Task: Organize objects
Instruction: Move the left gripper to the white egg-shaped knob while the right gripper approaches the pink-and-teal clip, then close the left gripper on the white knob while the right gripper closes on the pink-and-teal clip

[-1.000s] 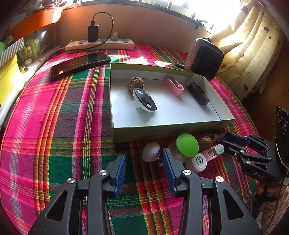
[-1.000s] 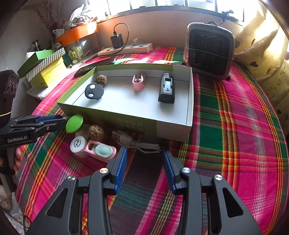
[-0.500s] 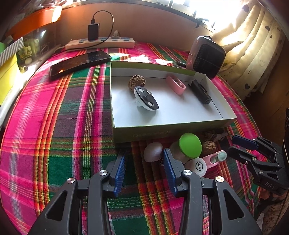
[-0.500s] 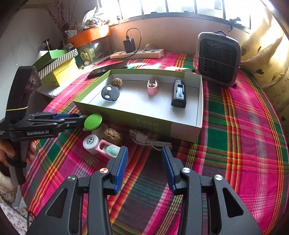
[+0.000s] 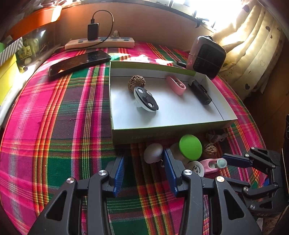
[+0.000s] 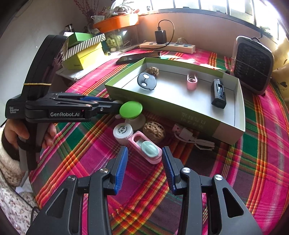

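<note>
While both hand-held grippers gape wide and empty, the right hand-held gripper [image 6: 144, 159] straddles the pink case [image 6: 146, 148].

A plaid cloth [image 5: 54, 126] in pink, green and orange covers the tabletop. At 12 o'clock a plain tan wall [image 6: 207, 30] rises to a row of windows [image 6: 198, 5], where strong sunlight pours in. At 2 o'clock in the left wrist view hangs a cream curtain [image 5: 256, 41] printed with small hearts, brightly backlit. Sun patches fall across the far cloth.
</note>
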`<state>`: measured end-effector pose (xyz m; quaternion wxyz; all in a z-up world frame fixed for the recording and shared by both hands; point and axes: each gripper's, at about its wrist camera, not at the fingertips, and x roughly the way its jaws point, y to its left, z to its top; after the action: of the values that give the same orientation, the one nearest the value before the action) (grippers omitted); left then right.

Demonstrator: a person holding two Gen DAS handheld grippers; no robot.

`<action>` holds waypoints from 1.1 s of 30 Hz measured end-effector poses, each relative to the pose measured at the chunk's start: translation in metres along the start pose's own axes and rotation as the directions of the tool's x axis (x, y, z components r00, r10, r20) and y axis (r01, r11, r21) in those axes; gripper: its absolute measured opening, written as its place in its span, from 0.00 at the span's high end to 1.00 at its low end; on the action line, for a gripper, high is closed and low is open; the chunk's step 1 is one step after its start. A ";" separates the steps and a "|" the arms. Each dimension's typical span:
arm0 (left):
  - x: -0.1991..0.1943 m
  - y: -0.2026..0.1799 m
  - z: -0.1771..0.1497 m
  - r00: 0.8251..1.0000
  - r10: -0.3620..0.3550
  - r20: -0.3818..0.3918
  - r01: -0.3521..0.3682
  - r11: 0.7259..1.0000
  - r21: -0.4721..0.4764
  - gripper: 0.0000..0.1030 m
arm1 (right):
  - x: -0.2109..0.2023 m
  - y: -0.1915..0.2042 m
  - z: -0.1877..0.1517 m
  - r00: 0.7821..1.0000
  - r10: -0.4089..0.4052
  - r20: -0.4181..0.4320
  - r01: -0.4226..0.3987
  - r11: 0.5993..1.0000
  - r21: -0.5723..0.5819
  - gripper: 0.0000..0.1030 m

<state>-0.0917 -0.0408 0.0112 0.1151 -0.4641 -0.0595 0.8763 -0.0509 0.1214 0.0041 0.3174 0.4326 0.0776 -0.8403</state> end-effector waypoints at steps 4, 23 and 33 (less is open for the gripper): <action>0.000 0.000 0.000 1.000 -0.002 0.000 0.002 1.000 -0.001 0.61 | 0.001 0.009 -0.003 1.000 0.023 -0.014 -0.024 0.999 -0.038 0.61; 0.006 -0.006 0.006 0.999 0.033 -0.003 -0.033 0.999 0.013 0.61 | 0.011 0.017 -0.002 0.995 -0.103 0.007 0.104 0.992 -0.070 0.61; 0.006 -0.008 0.007 1.000 0.022 0.004 -0.022 0.999 0.024 0.70 | 0.008 0.016 -0.005 0.994 -0.109 0.015 0.110 0.992 -0.056 0.64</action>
<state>-0.0995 -0.0314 0.0118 0.1109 -0.4615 -0.0442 0.8791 -0.0414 0.1072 -0.0026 0.2835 0.4134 0.1229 -0.8565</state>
